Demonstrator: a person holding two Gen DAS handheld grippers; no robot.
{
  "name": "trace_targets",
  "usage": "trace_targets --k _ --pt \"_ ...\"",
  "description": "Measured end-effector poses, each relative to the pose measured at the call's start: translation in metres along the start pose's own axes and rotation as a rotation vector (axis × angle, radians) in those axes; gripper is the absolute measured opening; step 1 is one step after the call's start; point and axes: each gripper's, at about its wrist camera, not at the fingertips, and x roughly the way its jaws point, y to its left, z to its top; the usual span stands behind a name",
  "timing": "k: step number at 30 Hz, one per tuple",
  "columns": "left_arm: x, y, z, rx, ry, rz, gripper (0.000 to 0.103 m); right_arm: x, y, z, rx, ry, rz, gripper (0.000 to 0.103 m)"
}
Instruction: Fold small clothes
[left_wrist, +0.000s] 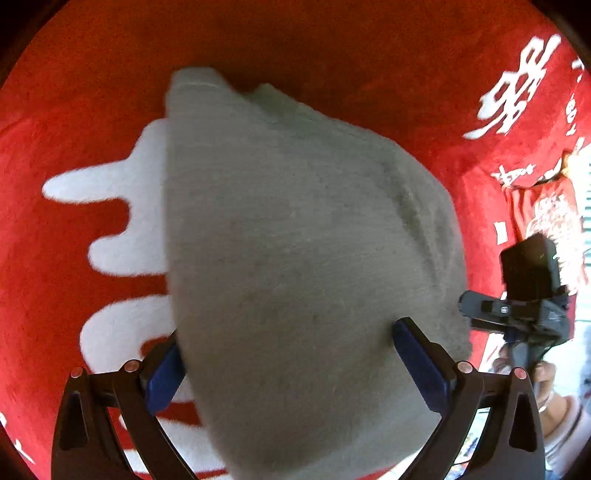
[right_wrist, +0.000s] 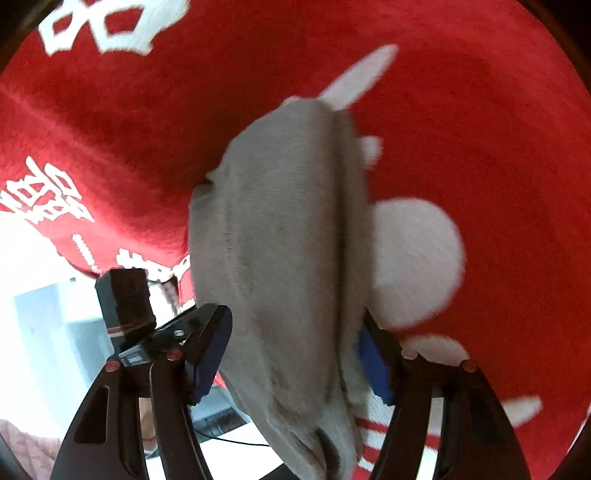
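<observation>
Between both grippers' spread jaws, grey garment (left_wrist: 295, 258) runs lengthwise away.

Grey garment (left_wrist: 295, 258) on red cloth (left_wrist: 92, 92)

Colours as I read them

Grey garment (left_wrist: 295, 258) on red cloth (left_wrist: 295, 33) with white characters; my grippers: black frames, blue pads (left_wrist: 421, 365).
</observation>
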Motion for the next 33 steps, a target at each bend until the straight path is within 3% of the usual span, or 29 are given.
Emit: trace_targets --k 4,9,11,12,13,18,27,33 --pt "0.001 0.004 0.003 -0.022 -0.014 -0.011 0.103 0.011 0.011 0.007 -0.051 0.036 0.052 0.071" --pt "0.001 0.006 -0.001 0.004 -0.026 0.012 0.103 0.026 0.015 0.010 -0.055 0.037 0.053 0.071" --pt "0.003 0.002 -0.001 0.007 -0.031 0.020 0.101 0.025 0.015 0.008 -0.043 0.034 0.039 0.066" --pt "0.001 0.000 -0.002 0.005 -0.041 0.028 0.093 0.027 0.017 0.007 -0.033 0.036 0.022 0.046" --pt "-0.001 -0.001 -0.003 0.007 -0.050 0.028 0.089 0.029 0.016 0.006 -0.026 0.047 -0.001 0.035" --pt "-0.027 0.003 -0.013 0.034 -0.097 -0.001 0.050 0.022 0.028 -0.005 -0.016 0.019 0.080 0.032" --pt "-0.088 0.017 -0.039 0.049 -0.144 -0.051 0.047 0.018 0.073 -0.039 -0.045 0.023 0.165 0.032" --pt "-0.117 0.042 -0.074 0.024 -0.158 -0.029 0.047 0.045 0.097 -0.066 -0.072 0.069 0.178 0.032"
